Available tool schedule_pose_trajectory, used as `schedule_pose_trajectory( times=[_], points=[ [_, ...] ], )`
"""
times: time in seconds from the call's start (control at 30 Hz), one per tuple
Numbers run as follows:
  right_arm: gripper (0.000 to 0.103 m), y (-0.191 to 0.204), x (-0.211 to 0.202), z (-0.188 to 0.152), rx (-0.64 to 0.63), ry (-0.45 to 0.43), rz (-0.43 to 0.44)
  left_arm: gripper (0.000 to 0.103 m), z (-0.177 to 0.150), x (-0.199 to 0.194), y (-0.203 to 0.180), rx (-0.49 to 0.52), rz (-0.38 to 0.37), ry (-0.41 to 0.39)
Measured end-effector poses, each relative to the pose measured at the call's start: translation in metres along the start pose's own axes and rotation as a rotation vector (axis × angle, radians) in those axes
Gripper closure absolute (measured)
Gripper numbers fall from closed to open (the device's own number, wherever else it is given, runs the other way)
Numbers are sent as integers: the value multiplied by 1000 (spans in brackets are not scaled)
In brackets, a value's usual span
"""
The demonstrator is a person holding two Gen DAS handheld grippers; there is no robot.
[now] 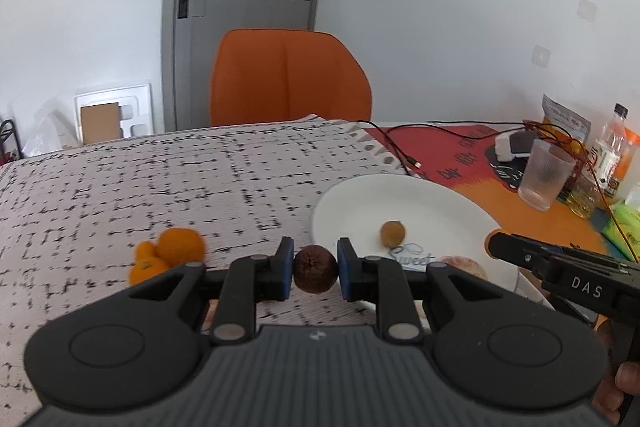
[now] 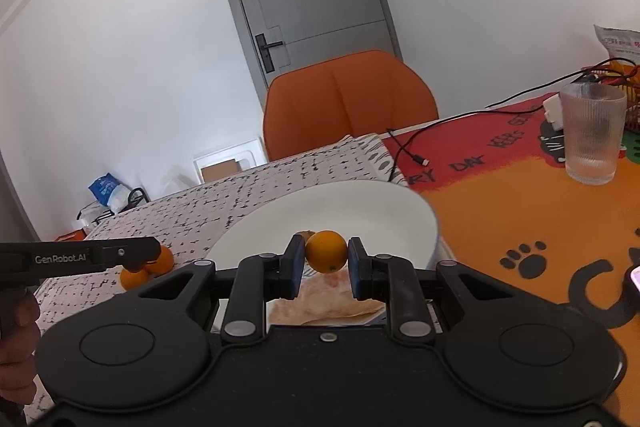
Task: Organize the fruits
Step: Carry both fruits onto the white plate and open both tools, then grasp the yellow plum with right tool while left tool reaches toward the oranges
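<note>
My left gripper (image 1: 315, 269) is shut on a dark brown round fruit (image 1: 315, 274), held just left of the white plate (image 1: 432, 195). A small tan fruit (image 1: 393, 233) lies on that plate. Several small oranges (image 1: 172, 253) sit on the speckled cloth to the left. My right gripper (image 2: 326, 257) is shut on a small orange (image 2: 326, 251) over the near part of the plate (image 2: 360, 195), above a pale pink piece (image 2: 324, 301) lying in it. The left gripper's side (image 2: 120, 253) shows at the left, beside the oranges (image 2: 150, 267).
An orange chair (image 1: 288, 79) stands at the table's far side before a grey door. A ribbed glass (image 2: 592, 135), a black cable (image 2: 412, 143), a bottle (image 1: 610, 143) and snack bags crowd the right on the colourful mat. A hand (image 2: 16, 323) holds the left gripper.
</note>
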State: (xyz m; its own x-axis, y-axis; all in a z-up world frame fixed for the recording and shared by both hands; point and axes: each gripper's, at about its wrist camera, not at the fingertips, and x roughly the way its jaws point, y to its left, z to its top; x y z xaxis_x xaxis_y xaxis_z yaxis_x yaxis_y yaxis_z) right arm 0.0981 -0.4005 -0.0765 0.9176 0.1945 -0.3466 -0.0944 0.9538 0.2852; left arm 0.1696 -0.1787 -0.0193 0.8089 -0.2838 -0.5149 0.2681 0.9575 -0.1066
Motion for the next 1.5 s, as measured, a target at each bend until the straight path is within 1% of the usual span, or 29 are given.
schedule_pose_trajectory(
  times=[0.2, 0.4, 0.47, 0.57, 0.63, 0.67, 0.7, 0.73, 0.8, 0.87, 0.9, 0.93, 0.97, 1.0, 1.03, 1.13, 1.2, 1.23, 1.27, 1.3, 1.33, 1.37, 1.4, 1.5],
  points=[
    [82, -15, -1, 2, 30, -9, -7, 82, 4, 15, -20, 34, -29, 17],
    [82, -18, 5, 3, 30, 3, -8, 81, 9, 31, -30, 37, -34, 60],
    [82, -18, 7, 3, 29, 4, -14, 78, 11, 31, -31, 42, -32, 57],
    [82, -19, 10, 3, 44, 15, -34, 76, 11, 30, -28, 35, -38, 58],
    [81, -17, 10, 3, 43, 16, -45, 73, 9, 29, -22, 27, -25, 59],
    [79, -16, 10, 3, 42, 12, -48, 68, 8, 29, -19, 20, -14, 64],
    [73, -15, 10, 3, 45, 5, -49, 66, 8, 28, -15, 11, -3, 70],
    [71, -15, 10, 3, 49, -1, -56, 64, 8, 27, -13, 6, 5, 71],
    [69, -13, 11, 4, 50, 7, -57, 56, 8, 20, -7, 1, 27, 58],
    [67, -10, 9, 4, 56, 12, -38, 36, 7, 12, -2, 1, 59, 32],
    [63, -8, 8, 4, 56, 12, -33, 32, 7, 8, 0, 1, 74, 18],
    [60, -6, 7, 4, 55, 10, -30, 26, 7, 5, 4, -1, 85, 9],
    [54, -4, 5, 3, 54, 6, -29, 21, 7, 2, 7, -3, 91, 6],
    [49, -2, 4, 3, 54, 1, -28, 21, 6, -1, 10, -8, 100, 5],
    [47, 0, 2, 3, 56, -4, -26, 20, 5, -3, 13, -12, 108, 6],
    [34, 6, -1, 1, 61, -11, -19, 19, 4, -8, 21, -20, 123, 10],
    [20, 10, -4, 1, 61, -17, -14, 19, 2, -13, 26, -26, 138, -5],
    [18, 12, -5, 2, 61, -23, -14, 19, 2, -16, 29, -32, 141, -12],
    [13, 14, -7, 3, 61, -29, -12, 19, 1, -20, 32, -41, 142, -20],
    [6, 16, -7, 4, 62, -33, -7, 19, 1, -23, 34, -51, 142, -25],
    [3, 17, -8, 5, 68, -35, 2, 19, 1, -26, 37, -62, 144, -29],
    [0, 19, -9, 6, 75, -39, 14, 19, 1, -28, 40, -70, 145, -31],
    [0, 19, -9, 8, 79, -45, 17, 19, 1, -32, 42, -75, 143, -33],
    [0, 24, -6, 12, 80, -41, -14, 19, 1, -42, 47, -77, 136, -52]
  ],
)
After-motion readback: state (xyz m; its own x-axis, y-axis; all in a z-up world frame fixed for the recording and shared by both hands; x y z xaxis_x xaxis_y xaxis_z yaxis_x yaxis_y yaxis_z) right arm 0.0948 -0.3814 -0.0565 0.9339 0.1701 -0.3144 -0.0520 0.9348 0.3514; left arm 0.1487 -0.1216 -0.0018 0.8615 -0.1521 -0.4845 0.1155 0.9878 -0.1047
